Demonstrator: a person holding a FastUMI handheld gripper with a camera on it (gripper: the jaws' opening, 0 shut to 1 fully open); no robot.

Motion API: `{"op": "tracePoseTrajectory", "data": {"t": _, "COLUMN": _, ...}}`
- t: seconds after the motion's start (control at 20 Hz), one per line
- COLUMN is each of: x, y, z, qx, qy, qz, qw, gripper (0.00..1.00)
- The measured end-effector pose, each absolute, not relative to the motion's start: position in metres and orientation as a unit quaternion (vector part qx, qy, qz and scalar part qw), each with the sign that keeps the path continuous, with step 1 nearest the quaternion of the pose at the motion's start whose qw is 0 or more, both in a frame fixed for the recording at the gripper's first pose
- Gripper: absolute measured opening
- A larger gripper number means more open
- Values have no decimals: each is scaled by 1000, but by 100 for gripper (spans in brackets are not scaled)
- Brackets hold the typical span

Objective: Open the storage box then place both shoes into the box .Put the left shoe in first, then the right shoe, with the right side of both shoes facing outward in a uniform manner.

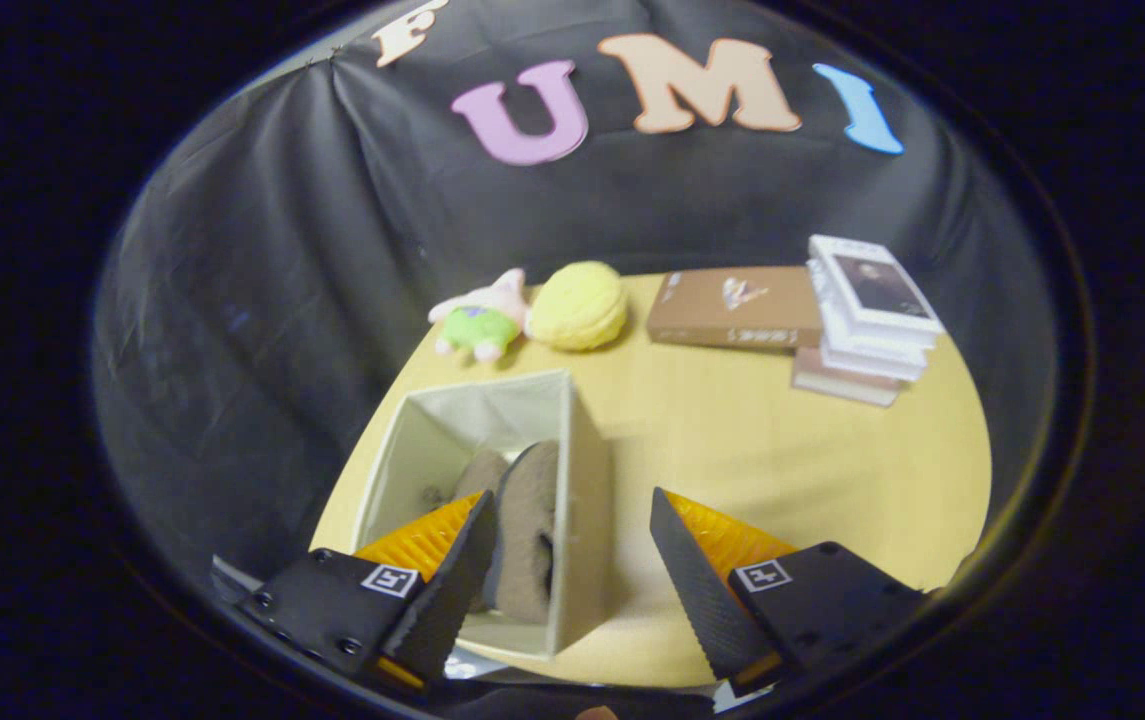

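Pale fabric storage box (587,480) sits open-topped on the near left part of the counter (782,450), close to its left edge. I see two brown shoes inside it: one shoe (528,540) stands on edge against the box's right wall, the second shoe (477,472) lies just left of it and further in, mostly hidden. I cannot tell which is the left shoe and which the right, nor which side faces outward.

My gripper (572,545) hangs above the near end of the box. Fingers (452,590) are spread wide apart and grasp nothing. The left finger overlaps the box opening and the nearer shoe in my view; I cannot tell whether it touches the shoe. The right finger is over bare counter, just right of the box's right wall.

Far side of the counter, along the back edge:
- a small plush toy (482,322) in green and pink, near the far left corner;
- a yellow knitted ball (579,306), touching or just beside the plush on its right;
- a brown book (737,307) lying flat, right of the ball;
- a stack of books (867,325) at the far right, its top volumes white, butted against the brown book.

Black cloth wall (262,280) rises behind the counter.
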State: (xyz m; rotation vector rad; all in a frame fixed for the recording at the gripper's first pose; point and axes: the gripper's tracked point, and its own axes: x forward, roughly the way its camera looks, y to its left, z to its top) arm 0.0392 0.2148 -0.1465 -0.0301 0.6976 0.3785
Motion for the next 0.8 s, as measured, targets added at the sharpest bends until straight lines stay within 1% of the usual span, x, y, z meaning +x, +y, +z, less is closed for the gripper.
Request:
{"op": "tracePoseTrajectory", "data": {"t": 0.25, "x": 80, "y": 127, "z": -91, "qx": -10, "qy": 219, "qz": 106, "qw": 970, "gripper": 99}}
{"op": "tracePoseTrajectory", "data": {"t": 0.4, "x": 90, "y": 72, "z": -41, "qx": 2, "qy": 122, "qz": 68, "qw": 990, "gripper": 99}}
{"op": "tracePoseTrajectory", "data": {"t": 0.45, "x": 89, "y": 57, "z": -21, "qx": 3, "qy": 86, "qz": 61, "qw": 994, "gripper": 98}}
{"op": "tracePoseTrajectory", "data": {"t": 0.6, "x": 88, "y": 31, "z": 18, "qx": 14, "qy": 19, "qz": 49, "qw": 999, "gripper": 98}}
{"op": "tracePoseTrajectory", "data": {"t": 0.8, "x": 78, "y": 0, "z": 83, "qx": 13, "qy": -99, "qz": 37, "qw": 994, "gripper": 98}}
